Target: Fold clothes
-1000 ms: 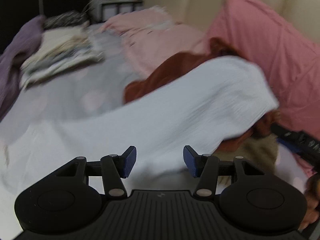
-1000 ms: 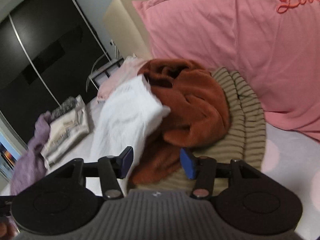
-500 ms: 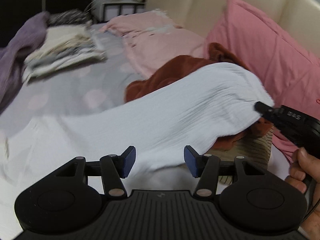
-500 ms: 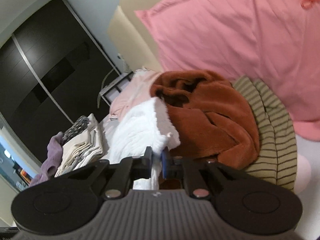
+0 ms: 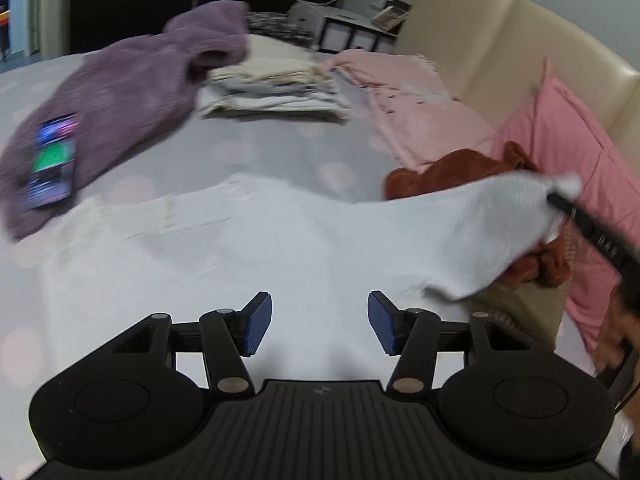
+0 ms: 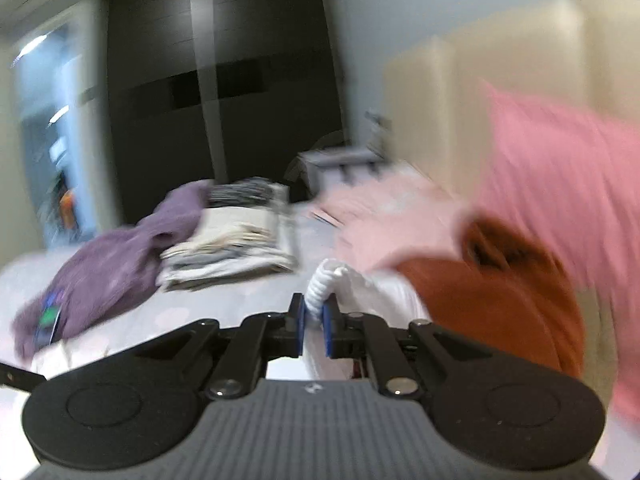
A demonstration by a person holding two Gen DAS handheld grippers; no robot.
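One bed (image 5: 248,148), covered in a pale sheet with faint pink dots, fills both views; one cream padded headboard (image 5: 500,48) runs along the upper right of the left wrist view. One white garment (image 5: 248,248), the item being worked, lies spread across the centre and lower left of that view, with one end lifted off the bed toward the right edge. One purple fleece garment (image 5: 132,92) lies crumpled at the upper left, and one phone (image 5: 52,162) with a lit screen rests on it at the left edge. One pink pillow (image 5: 568,152) leans on the headboard at the right, and one pale pink cloth (image 5: 408,108) lies spread at centre right. One rust-brown fleece garment (image 5: 452,170) sits heaped at the right, partly behind the raised white end. One stack of folded clothes (image 5: 272,92) stands at upper centre; the number of pieces in it cannot be counted through the blur. Two grippers are present. The left gripper (image 5: 319,322), at bottom centre of its view, has its jaws standing well apart above the white garment, with nothing between the pads. The right gripper (image 6: 313,322), at lower centre of its view, has just closed its jaws, which are pinched on a bunched edge of the white garment. One hand (image 5: 616,332) shows at the right edge, blurred.
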